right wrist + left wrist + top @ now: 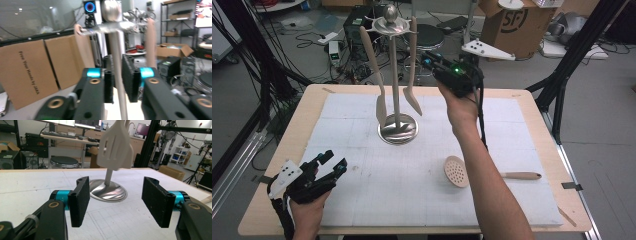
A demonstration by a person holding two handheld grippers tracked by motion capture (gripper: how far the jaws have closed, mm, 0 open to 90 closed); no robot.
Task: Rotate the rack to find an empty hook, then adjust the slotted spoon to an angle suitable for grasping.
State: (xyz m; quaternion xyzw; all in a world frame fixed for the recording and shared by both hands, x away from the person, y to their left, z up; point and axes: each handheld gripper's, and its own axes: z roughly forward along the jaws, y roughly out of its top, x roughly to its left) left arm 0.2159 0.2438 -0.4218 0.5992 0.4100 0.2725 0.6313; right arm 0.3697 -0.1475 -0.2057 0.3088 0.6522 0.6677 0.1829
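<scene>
A steel utensil stand [398, 129] rises at the mat's far middle, topped by a ball and hooks. Two beige utensils hang from it: a spatula [379, 100] on the left, another utensil [412, 95] on the right. A beige skimmer [456, 171] lies on the mat at the right, partly under my right forearm. My right gripper [428, 57] is raised beside the stand's top; in the right gripper view its jaws [118, 60] are almost together and hold nothing, the pole [115, 45] blurred beyond them. My left gripper [336, 159] rests open at the near left, facing the stand's base [110, 191] and the slotted spatula [116, 147].
A white mat [362, 210] covers most of the wooden table [297, 125]. Black frame legs [562, 80] stand at both sides. A cardboard box [517, 25], a stool [429, 35] and cables sit on the floor beyond the far edge.
</scene>
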